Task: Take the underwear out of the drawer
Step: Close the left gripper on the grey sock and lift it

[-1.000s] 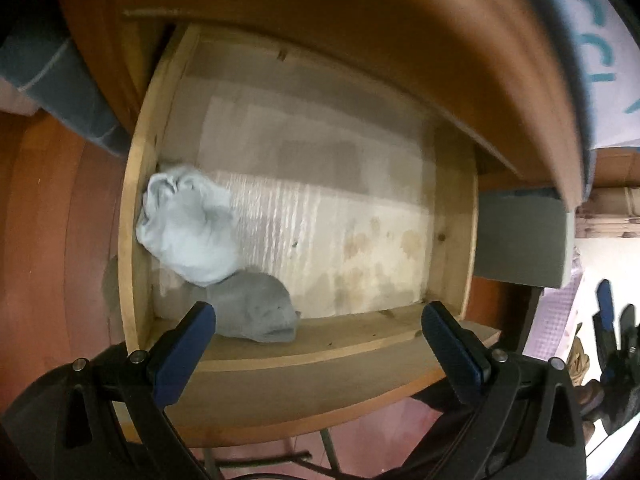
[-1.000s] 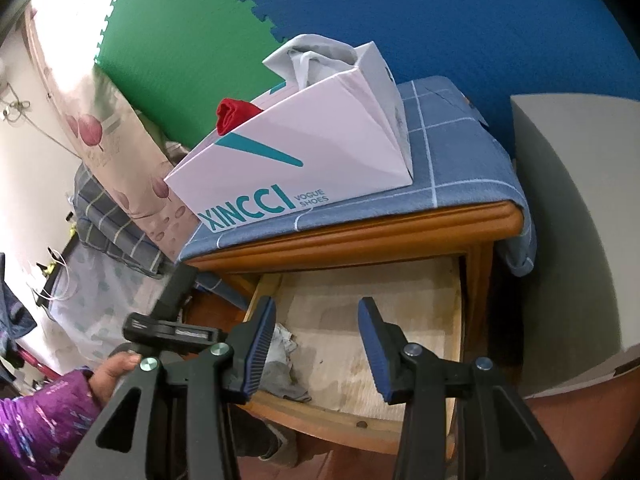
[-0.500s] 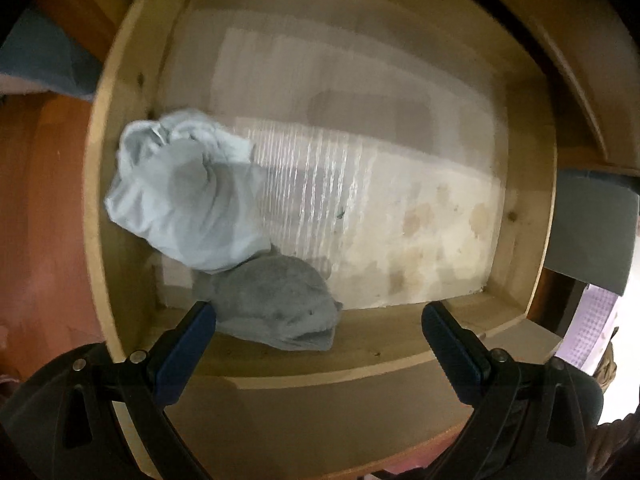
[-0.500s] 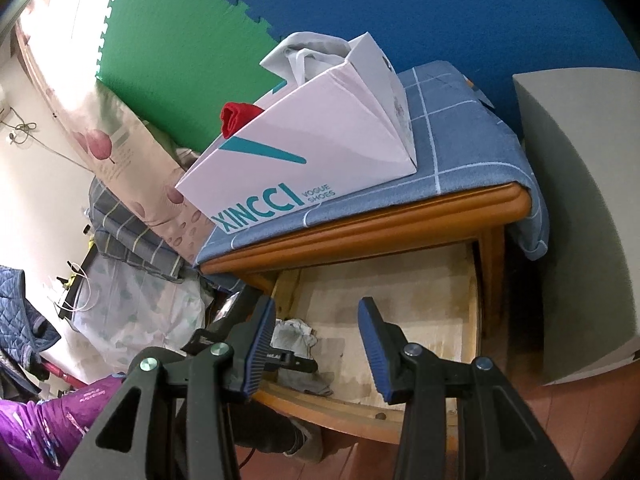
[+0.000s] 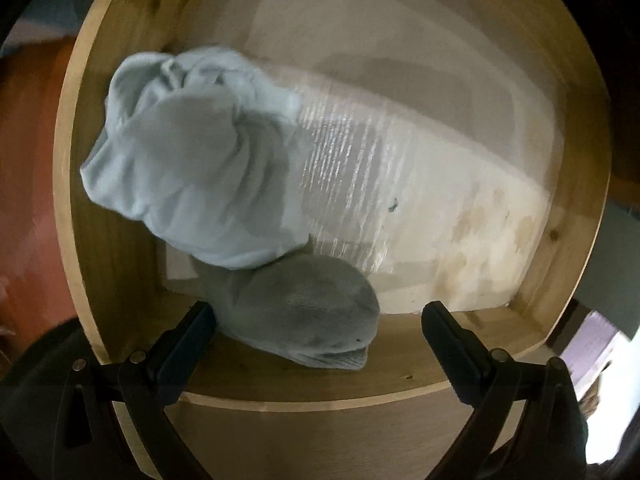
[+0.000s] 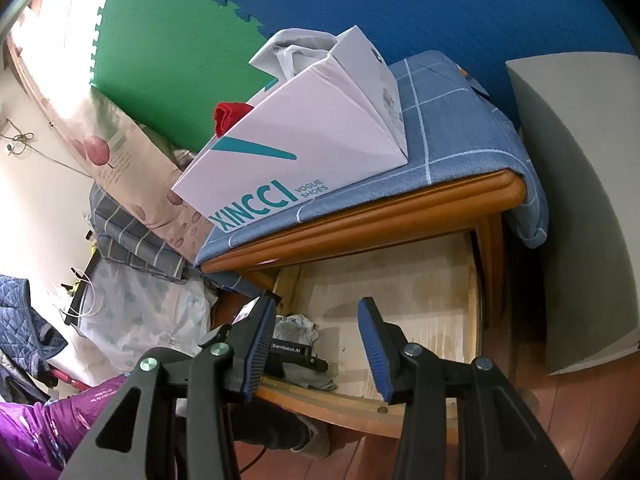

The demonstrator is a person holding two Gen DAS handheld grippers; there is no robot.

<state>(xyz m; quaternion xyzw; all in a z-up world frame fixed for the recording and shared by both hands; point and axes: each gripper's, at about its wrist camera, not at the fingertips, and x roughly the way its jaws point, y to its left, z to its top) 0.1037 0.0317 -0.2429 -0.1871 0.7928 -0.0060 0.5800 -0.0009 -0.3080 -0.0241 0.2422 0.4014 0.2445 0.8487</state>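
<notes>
- Your left gripper (image 5: 318, 322) has sunk into the open pale wooden drawer (image 5: 68, 184) and tipped further downward; a second ago the drawer front and the table edge above it were in its view, and now the drawer floor and the clothes fill it. That puts you in reach of the garments, so I judge the grasp is the next step.
- Its fingers (image 5: 188, 340) stand spread wide with nothing pinched. The left finger sits just beside the darker bundle, which lies between the two fingers but nearer the left one; whether finger and cloth touch I cannot tell.
- The crumpled light blue underwear (image 5: 188, 160) lies in the drawer's left part, against the left wall, puckered and folded at its top and slightly blurred.
- The balled grey underwear (image 5: 304, 312) sits below it, in the front-left corner, partly tucked under the blue piece, with a ribbed hem showing at its lower right edge. Both look soft and loose, likely to sag when lifted.
- The rest of the drawer floor, a stained pale liner, is bare towards the right.
- Your right gripper (image 6: 316, 346) has barely shifted; it hovers outside the drawer front, fingers (image 6: 372, 344) partly spread and holding nothing, looking past a white XINCCI shoe bag (image 6: 312, 136) on a blue checked cloth (image 6: 448, 120).
</notes>
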